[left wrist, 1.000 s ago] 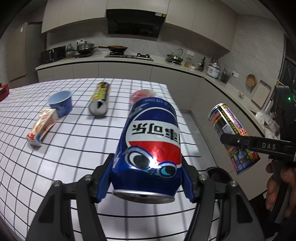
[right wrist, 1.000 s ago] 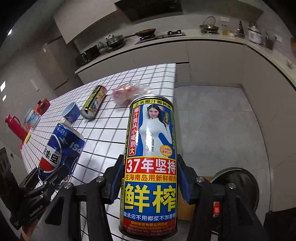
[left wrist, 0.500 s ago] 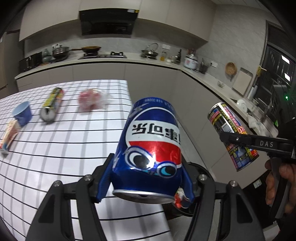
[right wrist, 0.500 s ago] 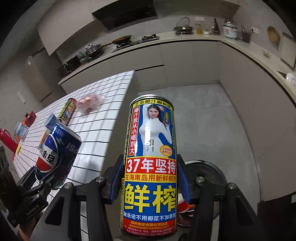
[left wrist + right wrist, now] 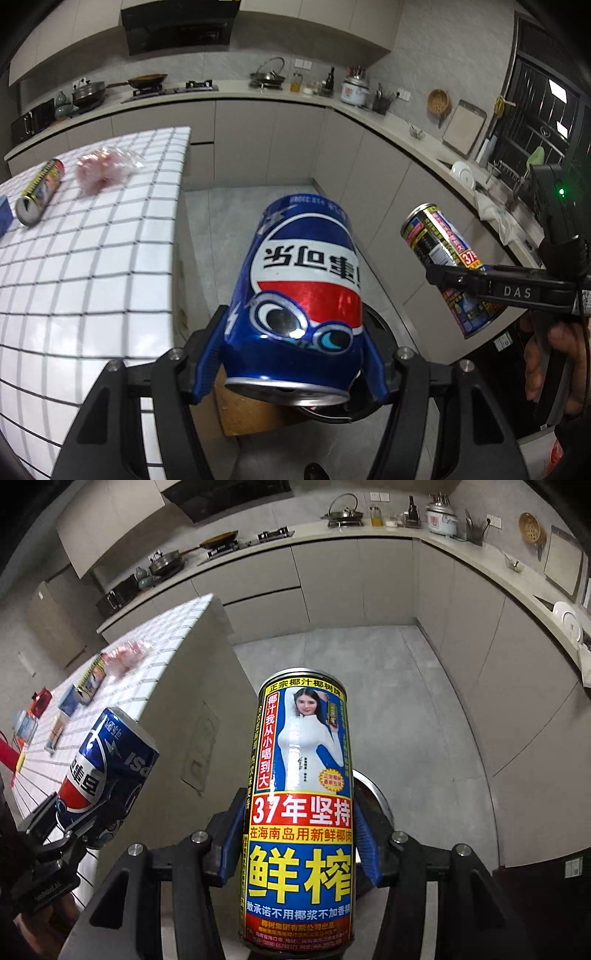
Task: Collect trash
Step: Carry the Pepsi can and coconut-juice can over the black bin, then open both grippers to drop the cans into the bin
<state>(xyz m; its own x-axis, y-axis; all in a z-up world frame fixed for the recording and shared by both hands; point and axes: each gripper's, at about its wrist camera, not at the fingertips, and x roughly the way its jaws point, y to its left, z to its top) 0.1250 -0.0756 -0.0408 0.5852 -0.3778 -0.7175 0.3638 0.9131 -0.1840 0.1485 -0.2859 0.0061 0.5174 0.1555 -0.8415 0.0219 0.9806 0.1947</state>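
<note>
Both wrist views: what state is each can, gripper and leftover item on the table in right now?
Left gripper: shut on the blue cola can, off the table.
Blue cola can: held, dented near its lower end.
Right gripper: shut on the tall yellow can.
Tall yellow can: held lengthwise between the fingers.
Black-and-yellow can: lying on its side on the checked table.
Pink plastic bag: crumpled, on the table.

Behind the blue cola can in the left gripper and the tall coconut juice can in the right gripper, a round dark bin on the floor is mostly hidden, its contents impossible to tell.
</note>
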